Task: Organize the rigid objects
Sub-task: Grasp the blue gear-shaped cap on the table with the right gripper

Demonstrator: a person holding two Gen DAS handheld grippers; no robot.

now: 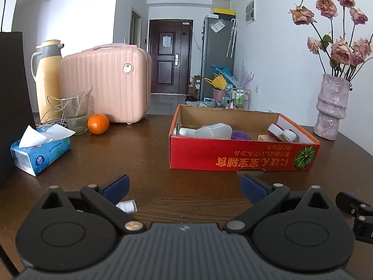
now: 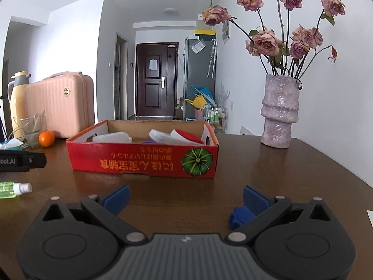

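Dark brown wooden worktop (image 1: 151, 144) seen from both wrist cameras, left to right. At far left, a blue soft pack of tissues (image 1: 39, 151) lies in front of a clear glass cup (image 1: 75, 114), a yellow thermos jug (image 1: 46, 79), an orange fruit (image 1: 98, 123) and a pink ribbed hard-shell case (image 1: 107, 84). The left tool (image 1: 185, 184), its blue-padded fingers spread wide and holding nothing, hovers low over the worktop; a small white rectangular piece (image 1: 127, 205) lies beside its left finger. A small clear bottle of green liquid with a white cap (image 2: 12, 189) lies on the worktop at the left edge of the right view. Centre: a shallow red cardboard box (image 1: 242, 156) holds a white plastic bottle (image 1: 205, 130), a purple round item (image 1: 240, 136) and red-and-white items (image 1: 279, 134). The right tool (image 2: 186, 196), likewise spread and empty, faces the box; a dark blue crumpled object (image 2: 240, 218) lies by its right finger. At right stands a pink textured ceramic vase of dried roses (image 2: 279, 109).
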